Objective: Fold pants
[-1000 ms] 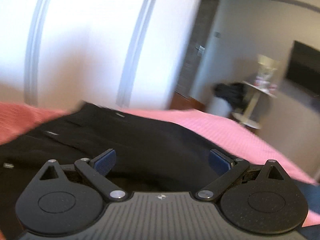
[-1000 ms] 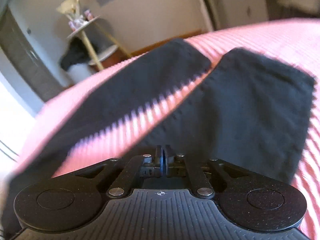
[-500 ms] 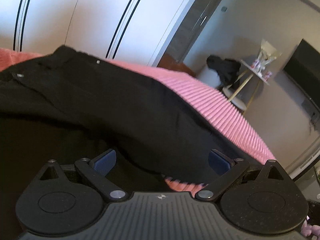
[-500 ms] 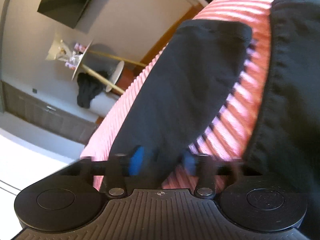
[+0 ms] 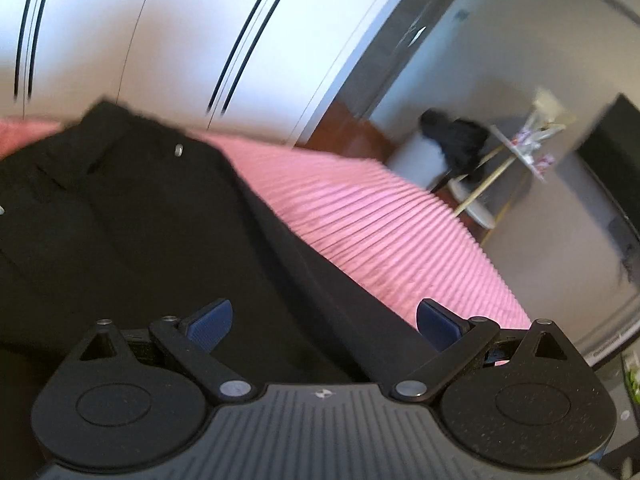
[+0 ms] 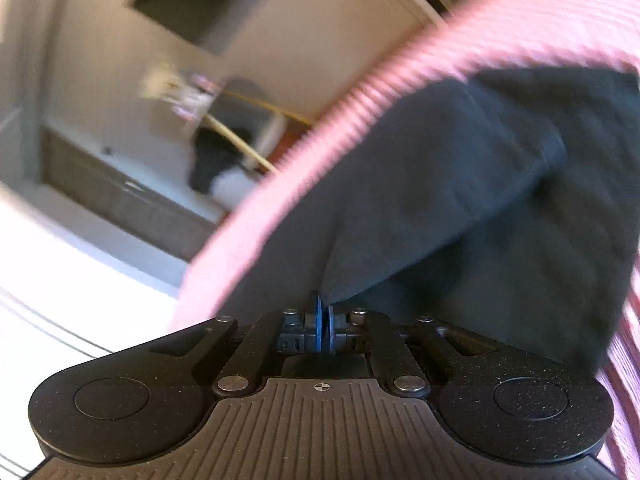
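Note:
Black pants (image 5: 132,224) lie on a pink ribbed bedspread (image 5: 392,232); the waistband with a metal button shows at the upper left of the left wrist view. My left gripper (image 5: 324,320) is open, its blue pads wide apart just above the fabric near the pants' outer edge. In the right wrist view my right gripper (image 6: 322,318) is shut on the edge of a pant leg (image 6: 440,208), and that leg lies over the other leg. The view is blurred by motion.
White wardrobe doors (image 5: 160,40) stand behind the bed. A small round side table (image 5: 516,148) with a dark garment on a chair (image 5: 456,136) is beyond the bed's far edge. A dark TV (image 6: 192,4) hangs on the wall.
My right gripper opened half a second ago and has shut again on a pant leg; the two legs, apart before, now overlap. My left gripper stays open and has shifted over the pants.

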Demonstrator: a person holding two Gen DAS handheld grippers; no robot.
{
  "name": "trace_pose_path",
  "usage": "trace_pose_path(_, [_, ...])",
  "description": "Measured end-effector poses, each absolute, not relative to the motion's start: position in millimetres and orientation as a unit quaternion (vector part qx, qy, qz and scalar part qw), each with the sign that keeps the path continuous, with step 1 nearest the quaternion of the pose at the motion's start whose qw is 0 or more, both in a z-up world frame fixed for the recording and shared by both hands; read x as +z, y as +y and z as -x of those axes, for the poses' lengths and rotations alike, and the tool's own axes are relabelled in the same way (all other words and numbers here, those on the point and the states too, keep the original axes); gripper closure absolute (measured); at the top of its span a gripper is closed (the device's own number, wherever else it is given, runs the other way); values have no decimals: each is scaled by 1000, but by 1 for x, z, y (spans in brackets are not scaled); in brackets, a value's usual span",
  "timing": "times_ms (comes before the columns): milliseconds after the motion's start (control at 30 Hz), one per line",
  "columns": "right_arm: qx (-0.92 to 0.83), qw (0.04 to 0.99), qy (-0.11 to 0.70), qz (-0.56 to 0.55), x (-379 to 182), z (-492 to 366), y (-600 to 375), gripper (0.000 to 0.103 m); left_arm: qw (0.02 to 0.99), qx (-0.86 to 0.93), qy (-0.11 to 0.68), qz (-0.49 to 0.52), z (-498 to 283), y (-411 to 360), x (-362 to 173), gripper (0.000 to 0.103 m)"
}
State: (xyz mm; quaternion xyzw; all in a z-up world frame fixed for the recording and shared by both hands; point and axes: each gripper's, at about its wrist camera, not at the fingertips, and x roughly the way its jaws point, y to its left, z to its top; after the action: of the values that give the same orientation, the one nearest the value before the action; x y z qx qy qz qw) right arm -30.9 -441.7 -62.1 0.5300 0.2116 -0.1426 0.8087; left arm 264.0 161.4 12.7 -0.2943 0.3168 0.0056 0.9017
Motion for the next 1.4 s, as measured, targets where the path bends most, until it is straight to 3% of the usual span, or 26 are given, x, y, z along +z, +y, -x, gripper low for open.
trace_pose_path(333, [-133,800,221,-542,-89,15,-445,97,863,27,383,327,-364,152,-33,16])
trace_pose_path(367, [-133,805,215,-537,-88,14,-445,96,867,29,379,323,-365,149,-34,21])
trace_pose_path(400, [-139,812,205,-528,-86,17,-445,95,871,30,378,314,-366,147,-34,44])
trace_pose_path(467, [-158,818,184,-522,-86,19,-450,87,869,24,391,301,-376,143,-33,78])
trace_pose_path(567, [-165,801,152,-555,-94,20,-463,86,875,13,375,307,-364,145,-29,89])
trace_pose_path(700, [-165,793,139,-570,-99,23,-475,92,895,1,336,294,-314,150,-7,97])
trace_pose_path(1033, [-246,844,66,-472,-51,108,-465,97,906,-40,299,296,-107,169,16,97])
trace_pose_path(1233, [-321,838,160,-411,-54,143,-456,96,845,21,393,362,-46,193,-37,87])
trace_pose_path(1333, [-311,825,171,-440,-59,149,-463,88,837,63,382,387,-34,219,-45,62])
trace_pose_path(1400, [-290,823,171,-457,-60,146,-468,82,843,86,354,395,-28,233,-39,37])
